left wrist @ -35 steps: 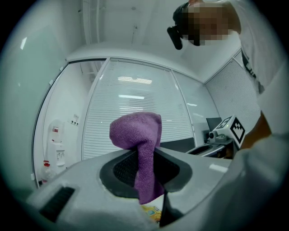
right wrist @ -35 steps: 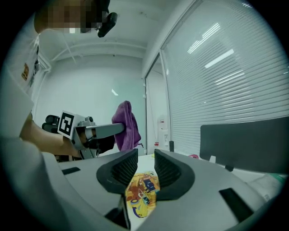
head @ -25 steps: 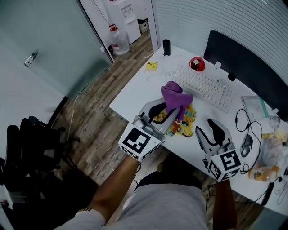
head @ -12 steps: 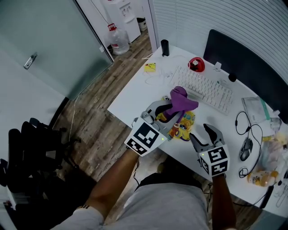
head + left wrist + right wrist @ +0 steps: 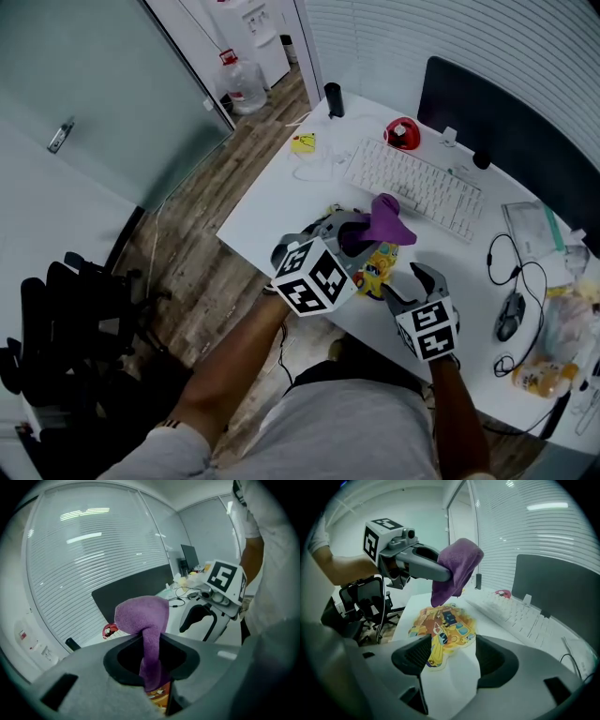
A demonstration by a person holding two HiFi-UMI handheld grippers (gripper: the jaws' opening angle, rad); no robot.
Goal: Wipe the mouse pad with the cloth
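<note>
My left gripper is shut on the purple cloth, which bunches above the jaws and hangs down between them. The cloth hangs just over the colourful cartoon-shaped mouse pad on the white desk; contact cannot be told. My right gripper stands open at the pad's near right edge; its jaws have just been opening, and nothing is gripped between them.
A white keyboard lies behind the pad, with a red object, a black cylinder and a yellow item further back. A dark monitor, a mouse and cables sit to the right. An office chair stands at left.
Both grippers have come down toward the desk. The left one rolled and carried the cloth lower over the pad. The right one's jaws have spread wider beside the pad's near edge.
</note>
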